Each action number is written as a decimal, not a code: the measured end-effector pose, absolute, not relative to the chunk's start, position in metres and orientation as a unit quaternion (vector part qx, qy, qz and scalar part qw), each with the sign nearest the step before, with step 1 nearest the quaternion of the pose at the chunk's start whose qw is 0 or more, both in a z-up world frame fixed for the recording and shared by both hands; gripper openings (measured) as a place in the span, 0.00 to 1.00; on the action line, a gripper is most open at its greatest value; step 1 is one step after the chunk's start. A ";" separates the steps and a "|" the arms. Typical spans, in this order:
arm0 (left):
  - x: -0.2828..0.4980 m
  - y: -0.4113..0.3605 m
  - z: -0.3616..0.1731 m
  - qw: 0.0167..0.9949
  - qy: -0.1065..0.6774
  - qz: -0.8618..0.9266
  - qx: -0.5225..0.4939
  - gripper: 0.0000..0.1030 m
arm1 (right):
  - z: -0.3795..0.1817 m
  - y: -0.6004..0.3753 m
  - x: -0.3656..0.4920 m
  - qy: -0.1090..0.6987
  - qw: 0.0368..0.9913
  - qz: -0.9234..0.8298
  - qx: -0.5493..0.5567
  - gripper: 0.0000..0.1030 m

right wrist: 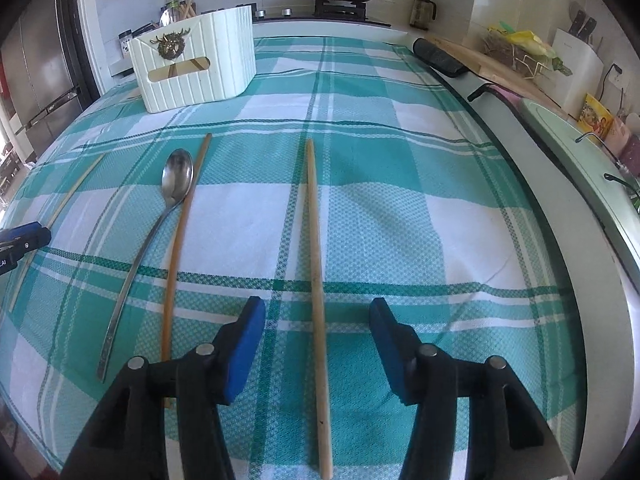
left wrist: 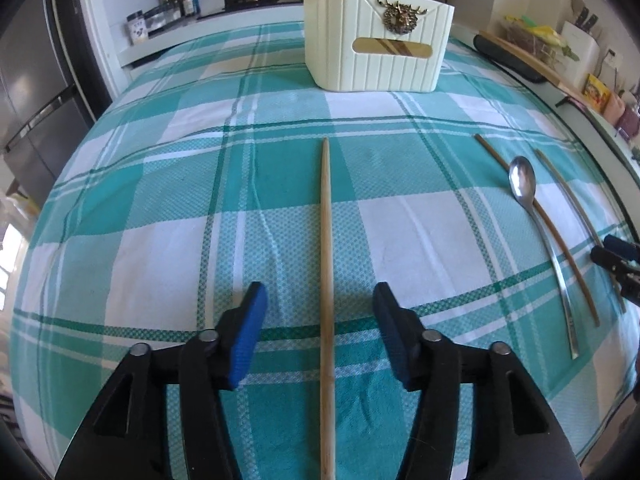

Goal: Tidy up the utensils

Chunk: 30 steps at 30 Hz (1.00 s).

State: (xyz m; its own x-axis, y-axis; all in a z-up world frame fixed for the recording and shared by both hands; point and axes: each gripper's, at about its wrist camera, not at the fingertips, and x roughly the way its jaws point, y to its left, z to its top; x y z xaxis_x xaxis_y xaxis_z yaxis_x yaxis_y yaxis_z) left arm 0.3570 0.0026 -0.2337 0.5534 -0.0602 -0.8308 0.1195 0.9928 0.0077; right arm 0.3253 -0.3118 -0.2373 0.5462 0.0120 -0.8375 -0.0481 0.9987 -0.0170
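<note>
Each gripper was wide open and held nothing. The left gripper [left wrist: 320,344] had one wooden chopstick [left wrist: 326,280] lying between its fingers on the checked cloth [left wrist: 160,200] of the tabletop. The right gripper [right wrist: 318,344] stood the same way over another chopstick [right wrist: 316,280]. I could not tell whether the blue pads [left wrist: 248,340] were low enough to reach the wood.

From these positions some things could go wrong, in my judgement. The chopsticks are thin and round, so a closing gripper might roll one aside or pinch the cloth together with it. Also, a stick gripped near its end may tilt down when lifted.

Counted on the cloth, there were four chopsticks and one metal spoon [right wrist: 176,184]. To the left of the right gripper lay a third chopstick [right wrist: 184,220], just beside the spoon. The fourth is the one under the left gripper.

Far ahead of both grippers stood one white holder [left wrist: 376,40]. It already had chopsticks and one spoon inside; how many chopsticks, I could not count.
</note>
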 end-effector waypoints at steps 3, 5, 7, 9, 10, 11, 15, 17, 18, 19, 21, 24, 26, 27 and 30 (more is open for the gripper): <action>0.356 0.005 -0.236 0.887 0.458 -0.044 0.026 0.69 | -0.239 -0.315 0.327 0.468 0.884 0.015 -0.010 0.55; 0.355 0.007 -0.237 0.890 0.453 -0.045 0.022 0.72 | -0.241 -0.315 0.326 0.461 0.887 0.011 -0.011 0.57; 0.355 0.006 -0.239 0.893 0.448 -0.048 0.023 0.75 | -0.242 -0.315 0.324 0.451 0.893 0.007 -0.010 0.58; 0.355 0.005 -0.239 0.893 0.447 -0.050 0.025 0.77 | -0.242 -0.314 0.323 0.444 0.896 0.005 -0.010 0.58; 0.355 0.005 -0.239 0.893 0.446 -0.050 0.026 0.77 | -0.242 -0.315 0.323 0.443 0.897 0.005 -0.009 0.58; 0.355 0.005 -0.239 0.893 0.446 -0.051 0.025 0.77 | -0.242 -0.316 0.323 0.442 0.897 0.006 -0.007 0.58; 0.354 0.005 -0.240 0.893 0.446 -0.051 0.025 0.78 | -0.243 -0.317 0.322 0.440 0.898 0.006 -0.006 0.58; 0.354 0.004 -0.240 0.893 0.446 -0.050 0.026 0.79 | -0.243 -0.317 0.322 0.439 0.898 0.006 -0.005 0.58; 0.354 0.005 -0.240 0.893 0.446 -0.049 0.026 0.79 | -0.243 -0.317 0.322 0.440 0.898 0.007 -0.004 0.58; 0.354 0.005 -0.240 0.893 0.447 -0.048 0.027 0.80 | -0.243 -0.317 0.322 0.440 0.898 0.007 -0.004 0.59; 0.354 0.006 -0.241 0.892 0.450 -0.044 0.026 0.86 | -0.243 -0.316 0.322 0.440 0.898 0.008 -0.003 0.59; 0.355 0.009 -0.242 0.889 0.455 -0.042 0.020 0.90 | -0.243 -0.317 0.322 0.439 0.898 0.009 0.000 0.59; 0.354 0.009 -0.242 0.889 0.455 -0.044 0.020 0.90 | -0.243 -0.318 0.322 0.439 0.898 0.010 0.001 0.59; 0.353 0.009 -0.242 0.889 0.455 -0.046 0.020 0.90 | -0.243 -0.318 0.322 0.439 0.898 0.009 0.000 0.59; 0.352 0.009 -0.242 0.885 0.462 -0.055 0.028 0.90 | -0.243 -0.318 0.322 0.439 0.898 0.010 0.002 0.59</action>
State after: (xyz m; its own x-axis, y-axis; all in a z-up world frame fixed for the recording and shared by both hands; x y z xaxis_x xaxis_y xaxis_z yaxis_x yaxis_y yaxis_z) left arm 0.3519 0.0095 -0.2415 0.5675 -0.0714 -0.8203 0.1235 0.9923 -0.0009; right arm 0.3220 -0.3182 -0.2428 0.6138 0.0199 -0.7892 -0.0170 0.9998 0.0120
